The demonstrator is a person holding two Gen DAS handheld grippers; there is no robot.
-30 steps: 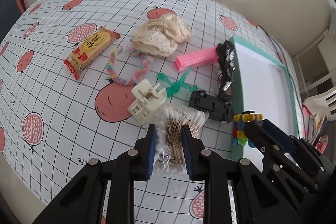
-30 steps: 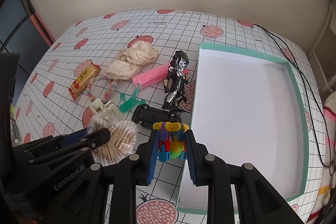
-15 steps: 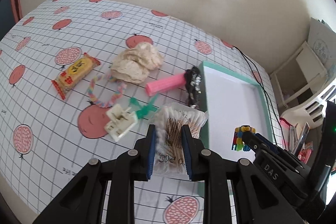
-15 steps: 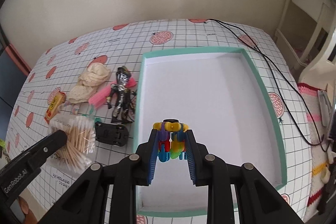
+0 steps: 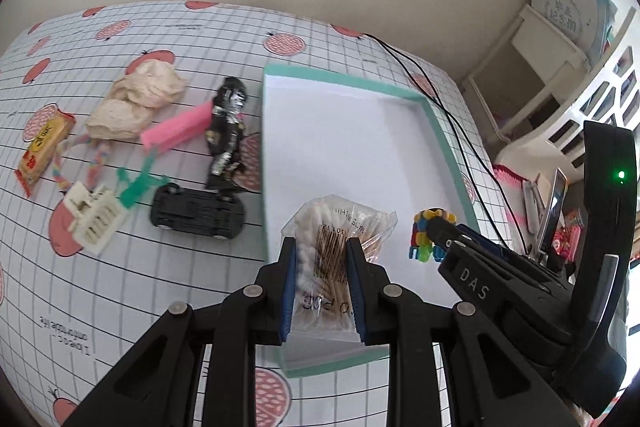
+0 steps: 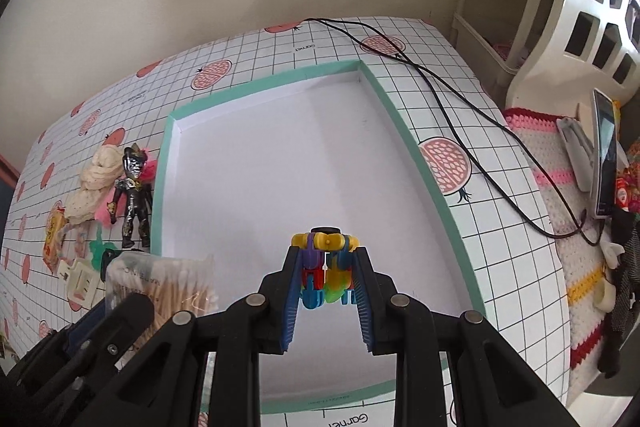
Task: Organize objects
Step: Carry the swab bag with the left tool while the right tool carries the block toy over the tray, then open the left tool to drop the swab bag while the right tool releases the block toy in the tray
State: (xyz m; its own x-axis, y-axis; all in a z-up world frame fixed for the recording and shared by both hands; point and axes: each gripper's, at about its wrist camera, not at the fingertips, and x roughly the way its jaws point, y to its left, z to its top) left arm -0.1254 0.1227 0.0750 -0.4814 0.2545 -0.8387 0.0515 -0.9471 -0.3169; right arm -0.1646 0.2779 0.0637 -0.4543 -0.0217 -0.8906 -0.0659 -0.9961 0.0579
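A clear plastic bag of cotton swabs [image 5: 338, 247], printed with a barcode and packed with wooden sticks and white tips, is clamped between the jaws of the left gripper [image 5: 321, 259], which are narrowed onto it. It is held above the near left part of a shallow white tray [image 5: 448, 143] with a mint-green rim. A small toy of interlocked coloured plastic pieces [image 6: 326, 267], yellow, purple, red, green and blue, is pinched in the jaws of the right gripper [image 6: 326, 277], closed onto its sides, above the tray's near right part.

Left of both sets of jaws, on the gridded tabletop [image 5: 160, 287] with its fruit print, one of each is seen: a black toy car [image 5: 196, 213], a black and silver figure [image 5: 226, 131], a pink comb [image 5: 178, 127], a green plastic piece [image 5: 136, 187], a cream connector block [image 5: 94, 219], a pastel twisted ring [image 5: 98, 159], a yellow snack packet [image 5: 44, 147] and a crumpled beige cloth [image 5: 136, 103]. Two black cables [image 6: 460, 99] are laid beyond the tray's right rim.
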